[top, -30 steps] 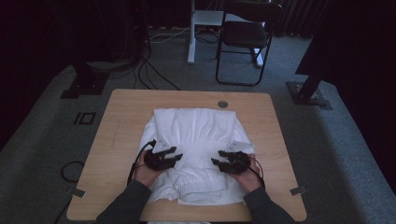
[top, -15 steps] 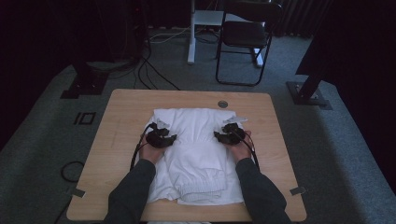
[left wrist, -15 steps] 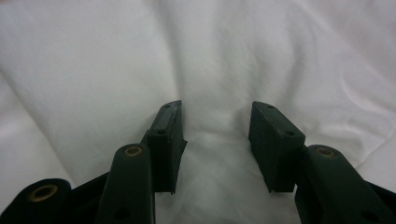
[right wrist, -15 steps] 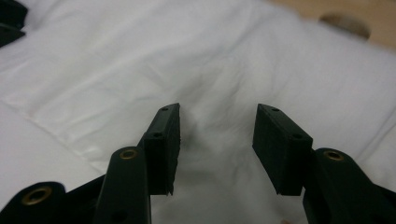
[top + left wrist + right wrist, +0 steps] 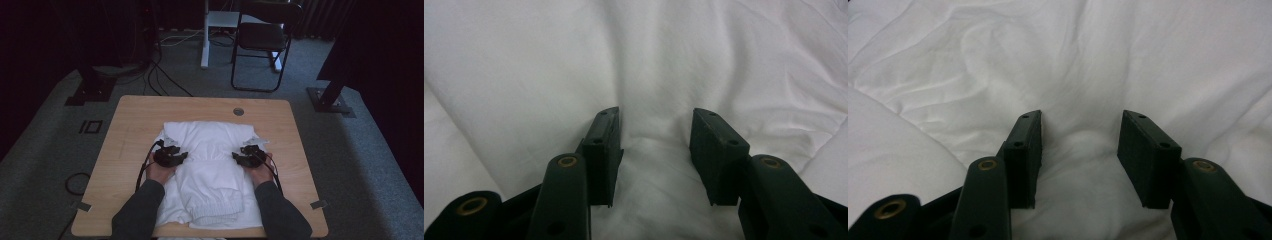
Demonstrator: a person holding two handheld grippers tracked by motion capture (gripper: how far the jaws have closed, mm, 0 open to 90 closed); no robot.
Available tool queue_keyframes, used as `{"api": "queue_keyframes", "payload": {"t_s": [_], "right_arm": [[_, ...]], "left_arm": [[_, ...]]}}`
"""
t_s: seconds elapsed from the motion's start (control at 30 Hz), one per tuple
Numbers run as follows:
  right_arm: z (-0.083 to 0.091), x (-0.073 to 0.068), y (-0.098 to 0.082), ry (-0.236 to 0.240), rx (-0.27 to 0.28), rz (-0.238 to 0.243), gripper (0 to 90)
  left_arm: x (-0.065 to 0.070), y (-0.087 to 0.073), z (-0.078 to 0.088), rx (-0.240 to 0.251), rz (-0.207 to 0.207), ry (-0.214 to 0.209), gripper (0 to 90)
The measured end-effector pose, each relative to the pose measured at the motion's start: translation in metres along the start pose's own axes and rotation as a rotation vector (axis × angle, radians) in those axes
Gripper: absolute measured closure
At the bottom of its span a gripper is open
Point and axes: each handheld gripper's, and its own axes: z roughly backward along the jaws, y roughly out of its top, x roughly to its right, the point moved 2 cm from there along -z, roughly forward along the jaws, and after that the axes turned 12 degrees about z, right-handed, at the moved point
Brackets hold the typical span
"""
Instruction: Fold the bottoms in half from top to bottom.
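A white garment (image 5: 210, 145) lies folded on the wooden table (image 5: 130, 115), its ribbed hem towards the near edge. My left gripper (image 5: 170, 156) rests on the garment's left side and my right gripper (image 5: 250, 156) on its right side, level with each other. In the left gripper view the gripper (image 5: 656, 112) is open, its jaws pressed down into the white cloth (image 5: 524, 60), and a soft ridge of fabric rises in the gap. The right gripper view shows the same: the gripper (image 5: 1083, 115) is open on the cloth (image 5: 1173, 55), with a bulge of fabric between the jaws.
A round cable hole (image 5: 238, 111) sits in the table's far side. Behind the table stand a black folding chair (image 5: 262, 45), a white desk leg (image 5: 204, 35) and floor cables (image 5: 160, 75). Black stand bases (image 5: 87, 90) (image 5: 330, 97) flank the table.
Both grippers moved from the garment's near part up towards its far end, then drew back a little to its middle. The garment lies about as before.
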Motion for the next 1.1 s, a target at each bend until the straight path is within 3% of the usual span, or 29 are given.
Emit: {"api": "queue_keyframes", "payload": {"t_s": [0.17, 0.2, 0.4, 0.57, 0.7, 0.77, 0.8, 0.87, 0.93, 1.03, 1.07, 1.1], "right_arm": [[0.016, -0.012, -0.014, 0.014, 0.018, -0.005, 51.3], [0.026, -0.023, -0.022, 0.016, 0.016, 0.006, 51.3], [0.043, -0.04, -0.034, 0.035, 0.012, 0.019, 51.2], [0.047, -0.044, -0.037, 0.041, 0.016, 0.023, 51.2], [0.047, -0.044, -0.037, 0.043, 0.018, 0.019, 51.3], [0.047, -0.044, -0.037, 0.041, 0.017, 0.022, 51.2], [0.047, -0.044, -0.037, 0.04, 0.017, 0.023, 51.3], [0.047, -0.044, -0.037, 0.039, 0.017, 0.023, 51.3], [0.047, -0.045, -0.037, 0.039, 0.017, 0.023, 51.3], [0.047, -0.045, -0.037, 0.039, 0.017, 0.026, 51.3], [0.047, -0.045, -0.037, 0.039, 0.017, 0.026, 51.3], [0.047, -0.045, -0.037, 0.039, 0.017, 0.027, 51.3]], "left_arm": [[0.012, -0.017, 0.014, -0.002, -0.009, -0.009, 55.8], [0.019, -0.026, 0.021, -0.002, -0.01, -0.009, 55.7], [0.032, -0.046, 0.038, -0.001, -0.008, -0.01, 55.5], [0.033, -0.043, 0.043, -0.006, -0.016, -0.022, 50.6], [0.019, -0.011, 0.053, 0.085, 0.012, 0.024, 43.8], [0.002, 0.012, 0.053, 0.122, 0.049, 0.071, 38.7], [-0.004, 0.019, 0.051, 0.126, 0.073, 0.074, 35.7], [-0.021, 0.034, 0.041, 0.115, 0.124, 0.085, 30.7], [-0.032, 0.04, 0.026, 0.087, 0.129, 0.109, 28.2], [-0.046, 0.036, 0.004, 0.022, 0.121, 0.167, 25.1], [-0.046, 0.036, 0.004, 0.022, 0.121, 0.167, 23.6], [-0.054, 0.031, -0.006, -0.016, 0.146, 0.192, 19.7]]}}
